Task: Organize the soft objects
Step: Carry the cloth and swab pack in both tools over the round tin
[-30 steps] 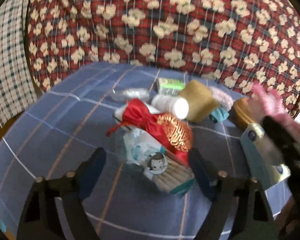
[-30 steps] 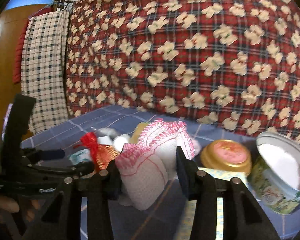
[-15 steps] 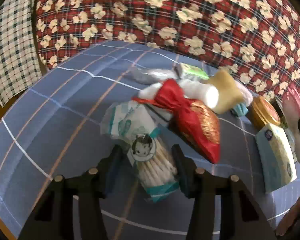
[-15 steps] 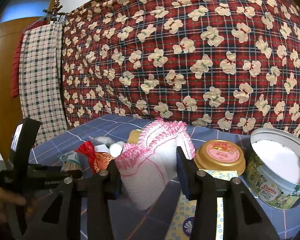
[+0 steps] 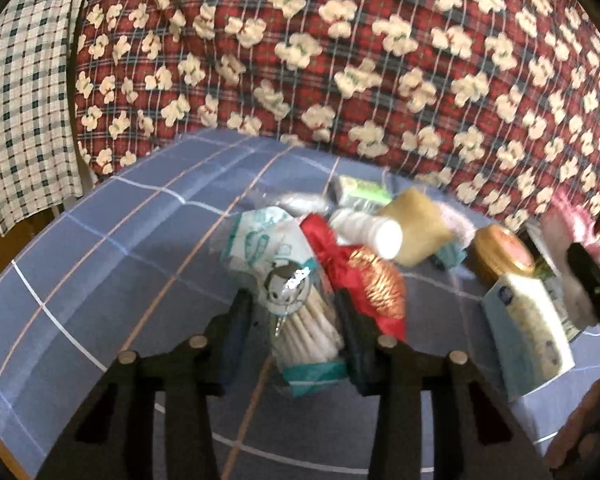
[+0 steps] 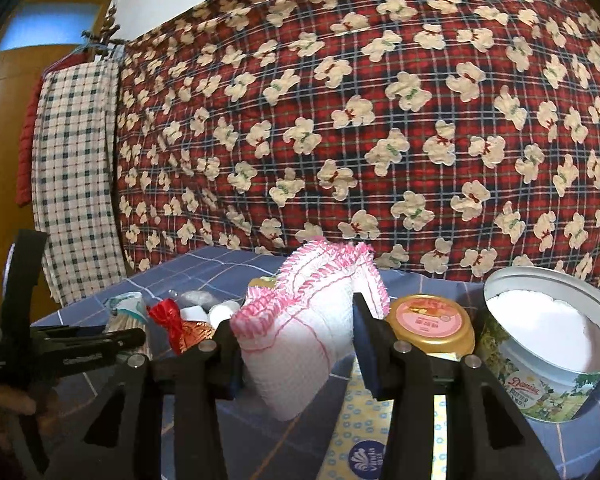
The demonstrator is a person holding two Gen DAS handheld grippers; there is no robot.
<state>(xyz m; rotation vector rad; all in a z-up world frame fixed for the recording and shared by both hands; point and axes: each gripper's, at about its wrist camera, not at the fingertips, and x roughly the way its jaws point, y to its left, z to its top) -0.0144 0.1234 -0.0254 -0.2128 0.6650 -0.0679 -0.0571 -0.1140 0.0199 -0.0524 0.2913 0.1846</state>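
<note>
My left gripper (image 5: 296, 328) is shut on a clear bag of cotton swabs (image 5: 300, 316) with a cartoon face label, held just above the blue checked tablecloth (image 5: 100, 280). A red and gold pouch (image 5: 364, 276) lies right beside it. My right gripper (image 6: 296, 344) is shut on a folded white cloth with pink trim (image 6: 312, 320), held above the table. The left gripper's body shows in the right wrist view (image 6: 60, 348) at the left.
Behind the pouch lie a white roll (image 5: 372, 228), a tan sponge (image 5: 416, 228) and a green packet (image 5: 360, 192). A gold-lidded jar (image 6: 428, 320), an open butter cookie tin (image 6: 552, 356) and a yellow tissue pack (image 6: 380, 432) stand at the right. A red bear-print quilt (image 6: 380, 120) rises behind.
My left gripper has closed on the cotton swab bag and lifted it slightly away from the red pouch. My right gripper still holds the pink-trimmed cloth, raised a little.
</note>
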